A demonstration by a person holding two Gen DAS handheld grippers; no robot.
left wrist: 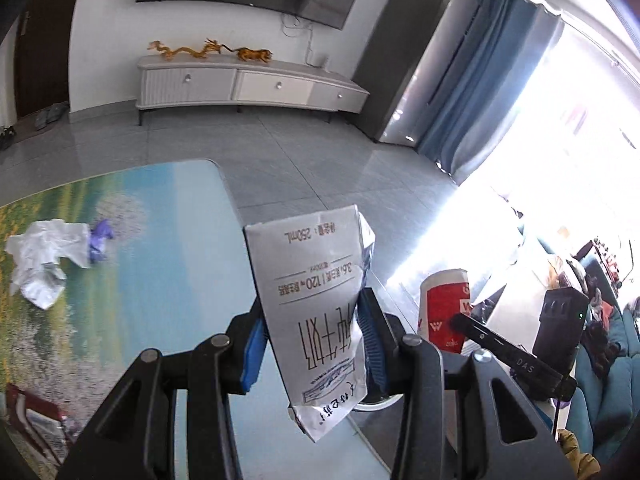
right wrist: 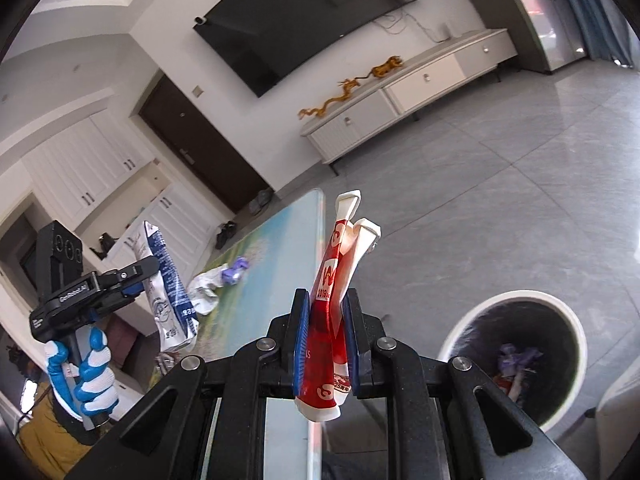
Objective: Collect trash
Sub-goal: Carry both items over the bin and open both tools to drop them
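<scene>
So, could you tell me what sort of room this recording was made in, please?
Most likely a home living room: a large wall-mounted television hangs above a low white media cabinet with golden dragon figurines, and blue curtains frame a bright window.

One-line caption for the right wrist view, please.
Right claw clamps a flattened red cup near the white trash bin, already holding scraps.
</scene>
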